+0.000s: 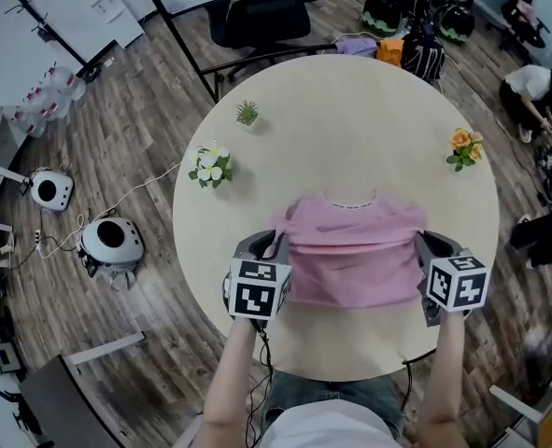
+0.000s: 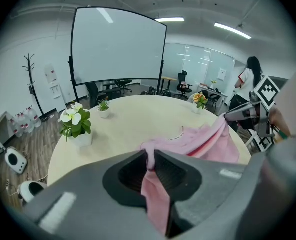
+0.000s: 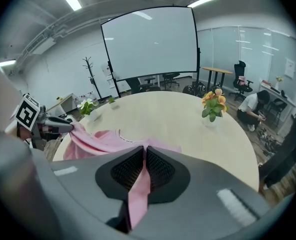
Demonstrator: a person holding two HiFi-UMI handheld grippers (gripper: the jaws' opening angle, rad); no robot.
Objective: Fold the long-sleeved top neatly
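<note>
Left gripper: jaws nearly together, pinching the pink top at its 9 o'clock edge.
Right gripper: jaws clamped on the 3 o'clock edge.
Top: part-folded, on the 6 o'clock side of the table.
Risk: unequal hand travel would skew the fold, and the thin cloth may slip free.
Writing: collar print too small to read.

Bright ceiling strip lights, soft shadows, fisheye edges — dark vignette

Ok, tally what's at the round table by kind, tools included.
Pink top: 1
Potted plants: 3 (white-flowered plant, green plant, orange-flowered plant)
Tools: 2 (left tool, right tool, both shut on the top)
Total: 6
</note>
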